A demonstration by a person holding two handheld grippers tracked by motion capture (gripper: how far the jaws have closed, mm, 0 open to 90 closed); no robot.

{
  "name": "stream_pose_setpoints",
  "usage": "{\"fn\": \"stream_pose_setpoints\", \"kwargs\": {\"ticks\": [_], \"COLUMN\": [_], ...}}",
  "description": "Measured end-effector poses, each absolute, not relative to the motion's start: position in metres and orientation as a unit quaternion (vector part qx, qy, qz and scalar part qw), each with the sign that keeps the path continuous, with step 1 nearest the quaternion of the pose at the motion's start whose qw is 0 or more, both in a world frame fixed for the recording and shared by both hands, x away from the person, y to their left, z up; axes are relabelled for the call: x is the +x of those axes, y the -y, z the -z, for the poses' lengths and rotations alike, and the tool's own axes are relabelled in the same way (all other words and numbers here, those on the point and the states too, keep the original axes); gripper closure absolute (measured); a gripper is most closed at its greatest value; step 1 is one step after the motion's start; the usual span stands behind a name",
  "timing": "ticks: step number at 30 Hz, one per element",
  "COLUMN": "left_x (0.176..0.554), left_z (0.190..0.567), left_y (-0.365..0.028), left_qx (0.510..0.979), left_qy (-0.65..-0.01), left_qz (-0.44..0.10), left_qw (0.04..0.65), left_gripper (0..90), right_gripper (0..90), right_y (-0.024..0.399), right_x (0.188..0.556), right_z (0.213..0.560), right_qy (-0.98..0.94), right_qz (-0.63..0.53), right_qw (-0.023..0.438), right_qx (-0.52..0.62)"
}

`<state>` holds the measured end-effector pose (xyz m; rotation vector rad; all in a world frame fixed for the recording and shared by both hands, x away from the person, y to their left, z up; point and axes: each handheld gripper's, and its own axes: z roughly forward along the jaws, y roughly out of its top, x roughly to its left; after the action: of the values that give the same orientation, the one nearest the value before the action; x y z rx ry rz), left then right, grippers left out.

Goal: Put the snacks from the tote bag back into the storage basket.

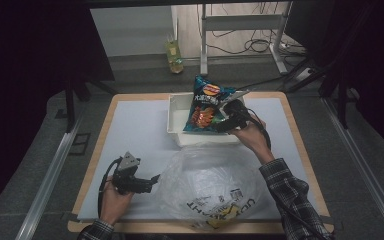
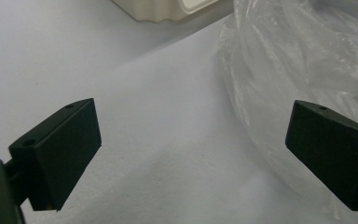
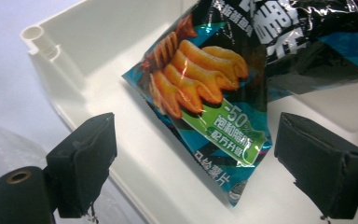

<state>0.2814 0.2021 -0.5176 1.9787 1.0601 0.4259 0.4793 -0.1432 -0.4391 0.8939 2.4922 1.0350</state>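
From the high view the chip bag (image 1: 206, 104) is seen leaning in the white bin (image 1: 176, 112) just beside the right gripper (image 1: 228, 121), while in the left gripper view the left gripper (image 2: 191, 149) is held released beside the plastic bag (image 2: 303, 60), and in the right gripper view the chip bag's long axis is seen running away between spread, empty jaws.

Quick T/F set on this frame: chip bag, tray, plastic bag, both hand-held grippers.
1. The chip bag sits in the white tray. True.
2. The right hand-held gripper is clamped shut on the chip bag. False: its jaws stand wide apart, with the bag between and beyond them.
3. The left hand-held gripper is open with nothing between its jaws. True.
4. The clear plastic bag lies inside the tray. False: it lies on the table, on the person's side of the tray.
5. The left hand-held gripper is beside the plastic bag. True.
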Motion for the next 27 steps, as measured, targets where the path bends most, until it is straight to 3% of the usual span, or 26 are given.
{"fn": "stream_pose_setpoints", "kwargs": {"ticks": [27], "left_x": [0.281], "left_z": [0.518], "left_y": [-0.202], "left_qx": [0.787], "left_qy": [-0.418], "left_qz": [-0.169], "left_qw": [0.420], "left_gripper": [2.6], "right_gripper": [6.4], "right_y": [0.151], "right_x": [0.449], "right_z": [0.439], "right_qy": [-0.865], "right_qz": [-0.379], "right_qw": [0.134], "right_qx": [0.301]}}
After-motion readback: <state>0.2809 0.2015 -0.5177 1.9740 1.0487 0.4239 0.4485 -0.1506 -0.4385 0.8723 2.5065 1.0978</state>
